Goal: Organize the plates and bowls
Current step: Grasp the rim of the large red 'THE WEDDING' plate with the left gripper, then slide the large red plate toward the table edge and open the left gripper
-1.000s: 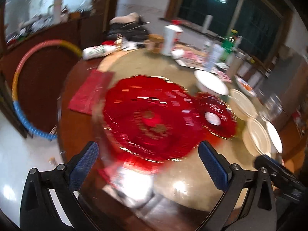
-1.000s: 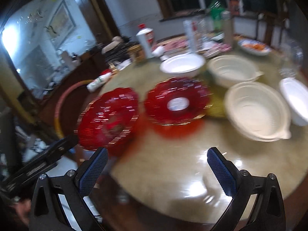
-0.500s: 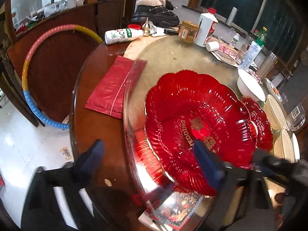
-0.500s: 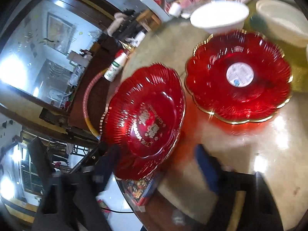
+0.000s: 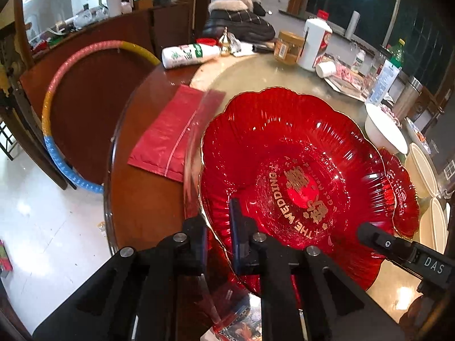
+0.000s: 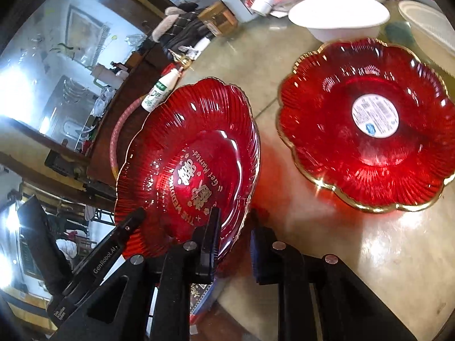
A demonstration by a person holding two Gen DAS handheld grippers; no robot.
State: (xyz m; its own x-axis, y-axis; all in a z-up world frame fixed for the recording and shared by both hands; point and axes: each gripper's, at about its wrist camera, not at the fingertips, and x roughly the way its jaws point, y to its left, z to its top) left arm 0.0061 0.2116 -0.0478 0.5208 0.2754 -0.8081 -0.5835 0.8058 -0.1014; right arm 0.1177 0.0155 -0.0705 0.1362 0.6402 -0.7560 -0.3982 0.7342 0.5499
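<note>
The nearer plate point(image 5: 298, 170) is glossy red, ribbed like petals, with a thin gold rim and gold lettering at its centre. The second red plate point(image 6: 366, 125) has a bolder gold rim and a round white label. Behind them stands a plain white bowl point(image 6: 338, 17); the worktop point(image 6: 369, 255) is pale beige.

The red scalloped glass plate with gold lettering point(image 5: 298, 170) sits at the near edge of the round glass turntable point(image 6: 241, 56), over a printed booklet point(image 6: 199, 292). To its right lies a second red scalloped plate with a white sticker point(image 6: 366, 125); behind that stands a white bowl point(image 6: 338, 17). A red plastic bag point(image 5: 173, 130) lies left, on the wooden table point(image 5: 142, 199).
</note>
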